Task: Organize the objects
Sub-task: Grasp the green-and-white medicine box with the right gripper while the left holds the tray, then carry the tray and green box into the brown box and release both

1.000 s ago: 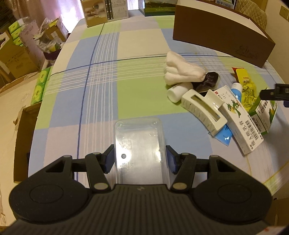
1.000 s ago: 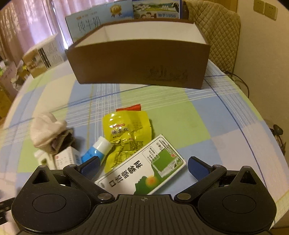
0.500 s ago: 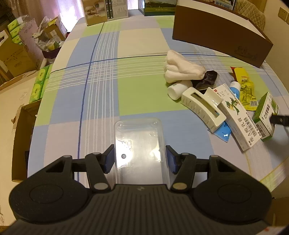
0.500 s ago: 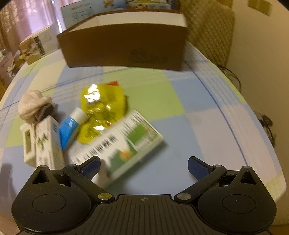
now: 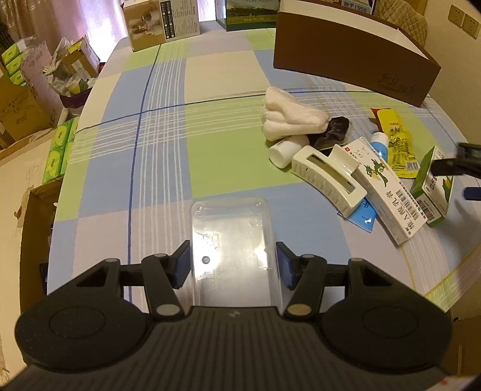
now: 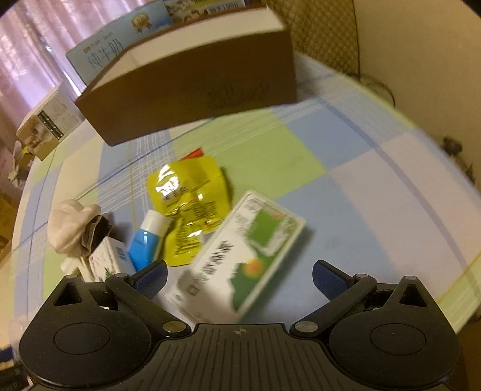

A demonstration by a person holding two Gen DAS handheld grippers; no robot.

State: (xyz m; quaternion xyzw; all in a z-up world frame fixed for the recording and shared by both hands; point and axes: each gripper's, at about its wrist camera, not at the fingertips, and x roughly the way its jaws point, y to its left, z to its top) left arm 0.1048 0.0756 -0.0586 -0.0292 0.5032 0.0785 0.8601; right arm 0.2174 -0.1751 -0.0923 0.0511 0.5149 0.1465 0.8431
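Nearest to me, the left gripper (image 5: 234,264) has its blue pads pressed against the two long sides of a clear plastic tray (image 5: 231,243), which sits on the checked tablecloth (image 5: 156,144) close to the table's near edge. The right gripper (image 6: 239,275) hangs over the cluttered side of the table with its fingers spread wide, gripping nothing; the green-and-white medicine box (image 6: 240,258) lies on the cloth between them and just ahead, its near end reaching in between the pads without touching either.

Just beyond that box lies a crumpled yellow sachet (image 6: 188,192), and beside it a blue tube with a white cap (image 6: 147,237). A white box with a barcode (image 5: 387,192) lies against a large cream hair claw (image 5: 327,177), which overlaps it. Behind the claw a small white bottle (image 5: 284,150) lies on its side, touching a rolled white cloth (image 5: 288,120) and a dark scrap of fabric (image 5: 333,129).

Farther back stands an open brown cardboard box (image 5: 354,57), with printed cartons (image 5: 162,22) along the far edge.
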